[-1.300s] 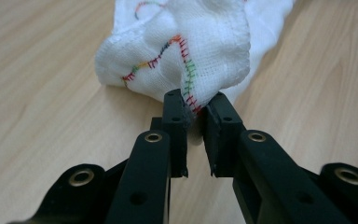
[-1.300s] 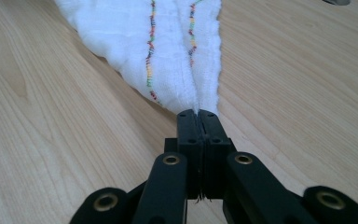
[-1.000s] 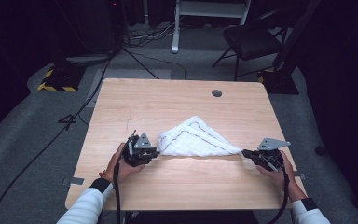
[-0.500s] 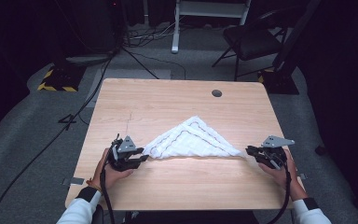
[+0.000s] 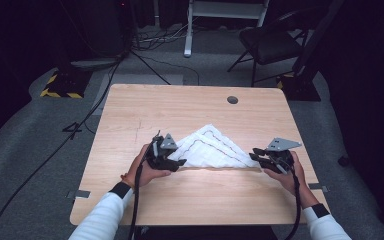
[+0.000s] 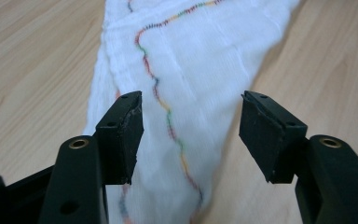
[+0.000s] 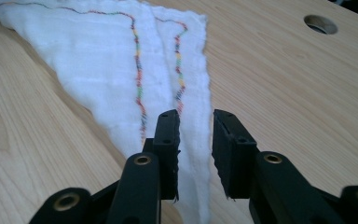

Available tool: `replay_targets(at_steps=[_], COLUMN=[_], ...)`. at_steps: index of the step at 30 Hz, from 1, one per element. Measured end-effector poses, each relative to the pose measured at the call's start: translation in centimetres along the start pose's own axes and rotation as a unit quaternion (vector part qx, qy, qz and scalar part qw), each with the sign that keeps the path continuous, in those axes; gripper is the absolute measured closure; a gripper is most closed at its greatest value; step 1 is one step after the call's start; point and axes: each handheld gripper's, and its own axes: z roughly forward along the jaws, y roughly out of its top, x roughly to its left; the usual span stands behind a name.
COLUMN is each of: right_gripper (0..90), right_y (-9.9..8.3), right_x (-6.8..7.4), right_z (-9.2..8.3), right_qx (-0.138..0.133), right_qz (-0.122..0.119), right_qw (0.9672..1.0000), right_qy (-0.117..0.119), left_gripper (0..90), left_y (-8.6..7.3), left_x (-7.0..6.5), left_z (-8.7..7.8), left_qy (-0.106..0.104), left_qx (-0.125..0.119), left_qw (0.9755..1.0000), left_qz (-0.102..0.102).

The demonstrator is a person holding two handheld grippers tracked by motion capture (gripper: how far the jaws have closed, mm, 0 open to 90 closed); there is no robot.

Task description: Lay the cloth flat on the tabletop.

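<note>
The cloth (image 5: 210, 150) lies folded in a triangle mid-desk (image 5: 145, 105), apex at 12 o'clock. Both grippers, left (image 5: 176, 161) and right (image 5: 256, 156), have just been opening, corners released. Best to back straight out, low, without snagging the cloth.

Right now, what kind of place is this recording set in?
Probably a studio or lab: a lone wooden table on grey carpet, cables trailing across the floor, a black chair, dark surroundings.
</note>
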Motion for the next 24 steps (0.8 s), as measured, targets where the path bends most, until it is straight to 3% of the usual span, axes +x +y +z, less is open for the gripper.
replay_targets(at_steps=[3, 4, 8, 10, 12, 19, 24], right_gripper=[69.2, 67.7, 65.9, 65.4, 65.0, 65.1, 65.4], right_y=[0.7, 0.8, 0.5, 0.4, 0.0, -0.5, -0.7], right_x=[0.9, 1.4, 1.7, 1.6, 1.2, 0.7, 0.4], right_z=[0.8, 1.2, 1.4, 1.3, 1.2, 0.8, 0.1], right_qx=[0.005, 0.012, 0.021, 0.023, 0.027, 0.028, 0.024], right_qz=[-0.015, -0.026, -0.031, -0.031, -0.025, -0.024, -0.019], right_qw=[0.9999, 0.9996, 0.9992, 0.9992, 0.9993, 0.9993, 0.9995], right_qy=[0.006, 0.008, 0.011, 0.01, 0.003, -0.002, -0.007], left_gripper=[40.4, 42.5, 47.4, 49.2, 56.9, 81.5, 84.5], left_y=[1.3, 1.8, 1.9, 1.7, 1.6, 1.5, 1.6], left_x=[0.6, 1.0, 1.5, 1.8, 2.0, 1.5, 0.2], left_z=[1.7, 3.0, 4.7, 5.4, 5.3, 4.6, 2.9], left_qy=[-0.001, 0.0, 0.014, 0.01, 0.004, -0.003, -0.007], left_qx=[0.011, 0.025, 0.052, 0.067, 0.065, 0.056, 0.028], left_qw=[0.9999, 0.9995, 0.9982, 0.9972, 0.9972, 0.9983, 0.9995], left_qz=[-0.01, -0.019, -0.027, -0.033, -0.037, -0.011, 0.016])
